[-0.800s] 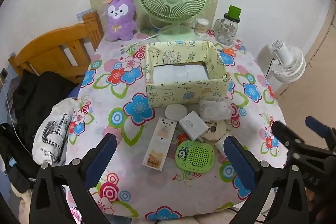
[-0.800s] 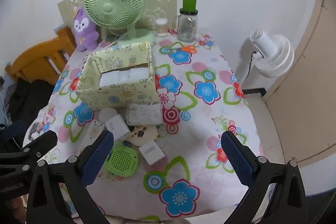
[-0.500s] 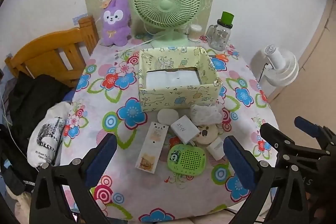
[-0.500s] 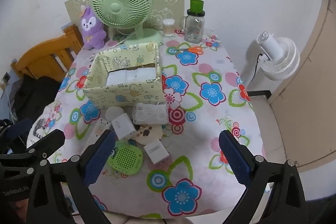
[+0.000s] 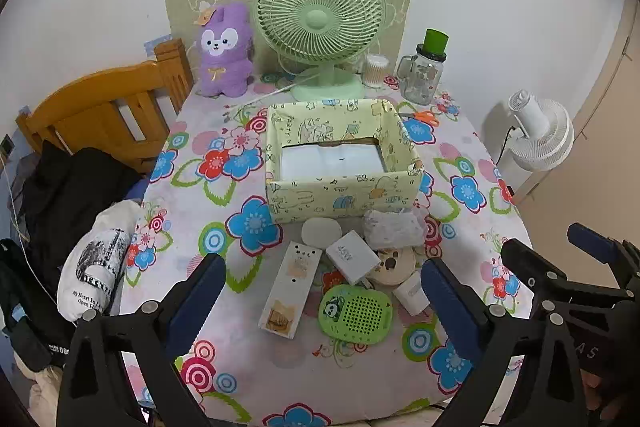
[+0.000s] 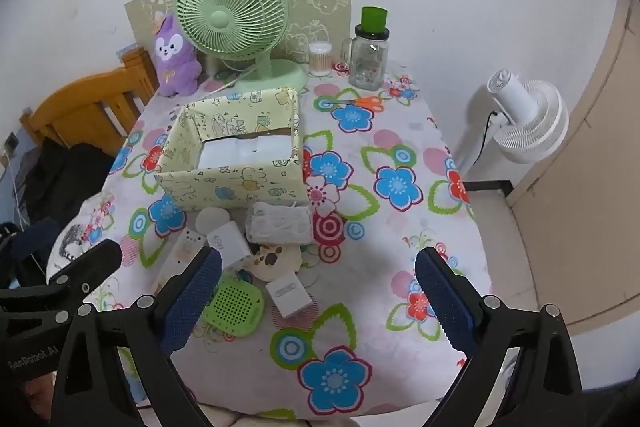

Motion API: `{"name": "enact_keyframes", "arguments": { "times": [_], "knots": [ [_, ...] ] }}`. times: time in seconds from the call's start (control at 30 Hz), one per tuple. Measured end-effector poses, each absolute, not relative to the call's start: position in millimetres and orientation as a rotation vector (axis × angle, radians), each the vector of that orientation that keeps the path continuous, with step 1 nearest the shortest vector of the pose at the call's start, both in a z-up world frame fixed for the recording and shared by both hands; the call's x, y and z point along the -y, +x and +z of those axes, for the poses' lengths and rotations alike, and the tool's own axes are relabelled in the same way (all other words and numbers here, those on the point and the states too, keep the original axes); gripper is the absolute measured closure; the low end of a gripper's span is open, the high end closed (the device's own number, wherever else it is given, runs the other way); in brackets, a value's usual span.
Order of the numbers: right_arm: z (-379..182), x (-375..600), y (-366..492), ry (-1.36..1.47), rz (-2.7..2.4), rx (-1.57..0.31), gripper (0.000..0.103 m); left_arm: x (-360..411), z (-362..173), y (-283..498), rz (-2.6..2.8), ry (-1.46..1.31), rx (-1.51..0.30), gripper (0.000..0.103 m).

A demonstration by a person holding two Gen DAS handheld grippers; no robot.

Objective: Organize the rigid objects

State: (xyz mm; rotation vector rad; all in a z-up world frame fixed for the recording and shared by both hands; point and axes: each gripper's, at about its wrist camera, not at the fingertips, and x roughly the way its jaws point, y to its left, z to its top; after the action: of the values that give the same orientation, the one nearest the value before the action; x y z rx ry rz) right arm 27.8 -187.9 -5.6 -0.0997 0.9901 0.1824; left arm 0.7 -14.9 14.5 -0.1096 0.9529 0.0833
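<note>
standing on a floral tablecloth, left to right: plush, green fan, jar. mid-table: open patterned box, white lining inside. near edge, just in front of the box: long white box, round white disc, white adapter, green speaker, round tin, part hidden, perhaps a lid, small white cube, wrapped packet. left gripper: jaws wide apart, nothing held. right gripper: jaws wide apart, nothing held. both above the cluster, apart from it.
</note>
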Motion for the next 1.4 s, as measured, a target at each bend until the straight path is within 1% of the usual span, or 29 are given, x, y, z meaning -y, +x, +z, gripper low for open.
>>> {"name": "enact_keyframes", "arguments": {
  "times": [0.3, 0.5, 1.0, 1.4],
  "knots": [
    [-7.0, 191.8, 34.0, -0.088, 0.194, -1.012, 0.004, 14.0, 10.6, 5.3, 0.102, -0.115, -0.987, 0.004],
    [-8.0, 188.4, 35.0, -0.098, 0.210, -1.010, 0.008, 14.8, 9.9, 4.1, 0.102, -0.109, -0.979, 0.006],
    [-6.4, 188.3, 34.7, -0.102, 0.211, -1.001, 0.008, 18.5, 13.4, 6.6, 0.097, -0.079, -0.961, 0.009],
    [-6.5, 189.4, 35.1, -0.106, 0.209, -1.005, 0.008, 18.8, 12.7, 7.2, 0.091, -0.082, -0.963, 0.010]
  ]
}}
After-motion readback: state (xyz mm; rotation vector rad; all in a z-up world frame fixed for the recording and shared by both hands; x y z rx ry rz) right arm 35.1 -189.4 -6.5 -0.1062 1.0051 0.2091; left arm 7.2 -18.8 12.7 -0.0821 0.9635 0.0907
